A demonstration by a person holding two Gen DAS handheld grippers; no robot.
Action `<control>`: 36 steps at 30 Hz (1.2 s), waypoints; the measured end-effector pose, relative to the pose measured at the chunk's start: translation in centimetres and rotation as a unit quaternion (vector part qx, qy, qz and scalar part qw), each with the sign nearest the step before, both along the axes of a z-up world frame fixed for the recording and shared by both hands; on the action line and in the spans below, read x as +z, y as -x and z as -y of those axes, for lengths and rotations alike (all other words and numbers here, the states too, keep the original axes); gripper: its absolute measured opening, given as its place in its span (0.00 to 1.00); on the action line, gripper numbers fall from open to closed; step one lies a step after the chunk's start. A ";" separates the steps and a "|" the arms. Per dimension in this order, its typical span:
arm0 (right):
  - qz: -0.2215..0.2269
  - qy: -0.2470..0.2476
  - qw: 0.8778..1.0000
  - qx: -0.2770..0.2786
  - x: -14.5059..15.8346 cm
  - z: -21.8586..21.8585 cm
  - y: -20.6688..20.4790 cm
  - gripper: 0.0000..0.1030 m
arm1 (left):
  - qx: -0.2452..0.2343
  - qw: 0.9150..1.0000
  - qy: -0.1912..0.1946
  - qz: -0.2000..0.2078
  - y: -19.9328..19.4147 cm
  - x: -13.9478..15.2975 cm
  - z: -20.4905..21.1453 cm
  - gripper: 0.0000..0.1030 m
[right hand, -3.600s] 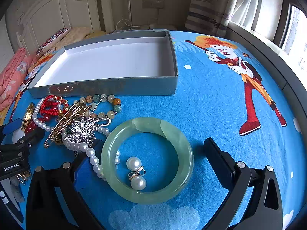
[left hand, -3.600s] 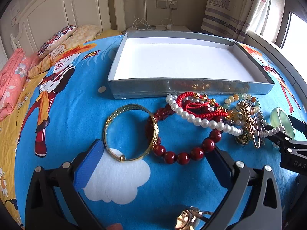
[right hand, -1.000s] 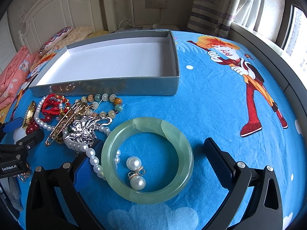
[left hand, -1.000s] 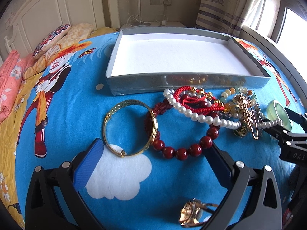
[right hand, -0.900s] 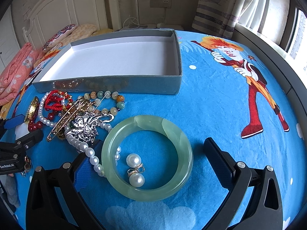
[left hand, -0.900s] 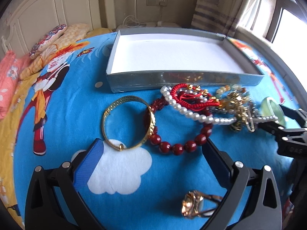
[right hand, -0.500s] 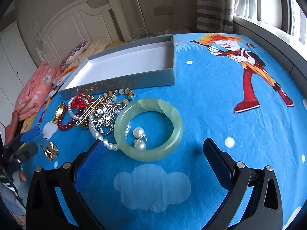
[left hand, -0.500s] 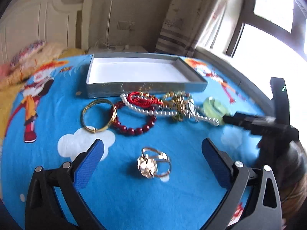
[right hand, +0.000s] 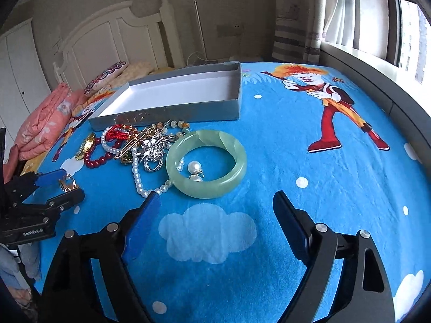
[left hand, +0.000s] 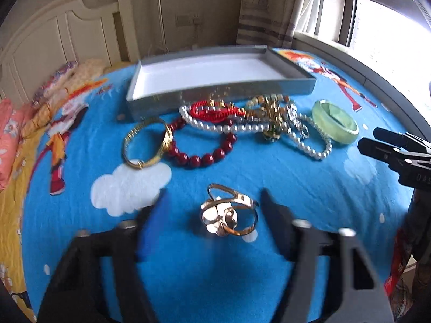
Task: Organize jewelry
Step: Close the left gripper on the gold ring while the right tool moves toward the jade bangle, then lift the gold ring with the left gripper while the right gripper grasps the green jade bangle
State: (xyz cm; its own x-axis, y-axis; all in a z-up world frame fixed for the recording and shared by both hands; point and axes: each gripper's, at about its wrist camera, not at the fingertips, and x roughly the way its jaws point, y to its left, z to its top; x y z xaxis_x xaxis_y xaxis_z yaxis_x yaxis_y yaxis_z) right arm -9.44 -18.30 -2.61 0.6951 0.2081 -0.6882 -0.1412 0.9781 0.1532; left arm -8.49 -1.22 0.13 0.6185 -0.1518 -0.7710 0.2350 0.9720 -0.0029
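With its fingers straddling the gold ring (left hand: 229, 219) at lower centre of the left view, the left gripper (left hand: 212, 202) looks lined up for a pinch: jaws apart, nothing held, ring sitting on the blue blanket (left hand: 296, 177) between the tips. Likely first pick since it lies alone, clear of the tangle.

Right gripper (right hand: 215, 204) also spread and empty, hovering just short of the jade bangle (right hand: 206, 160); pearl earrings (right hand: 194, 171) lie inside the bangle's hole, so lifting it shouldn't drag them.

Mid-frame, the rest is a heap: gold bangle (left hand: 146, 142), red beads (left hand: 204, 150), pearl strand (left hand: 242, 127), red cord (left hand: 215, 111), silver brooch (right hand: 153, 145). Overlapping, so expect snags.

Farthest, upper centre: grey tray (left hand: 221, 91), white floor bare, near wall touching the heap. Probably the drop target; nothing sorted yet.
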 end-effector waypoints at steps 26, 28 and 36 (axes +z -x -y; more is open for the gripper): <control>-0.043 0.033 0.998 -0.013 -0.8 -2.9 -5.3 0.75 | 0.001 0.999 0.043 0.018 0.6 0.5 -1.1 0.38; -0.036 0.014 0.999 -0.013 -0.7 -2.4 -4.9 0.75 | 0.001 0.999 0.044 0.019 0.7 0.5 -1.1 0.38; 0.015 -0.072 0.997 -0.014 0.6 0.0 -2.8 0.75 | 0.005 0.998 0.056 0.029 0.8 0.8 -1.6 0.38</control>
State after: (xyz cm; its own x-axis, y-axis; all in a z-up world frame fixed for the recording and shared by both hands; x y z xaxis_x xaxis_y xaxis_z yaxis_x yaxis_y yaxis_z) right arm -6.61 -18.29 -2.00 0.7221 0.2832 -0.6311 -0.1200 0.9498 0.2889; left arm -9.30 0.41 0.95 0.6633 -0.2283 -0.7127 0.2287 0.9686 -0.0975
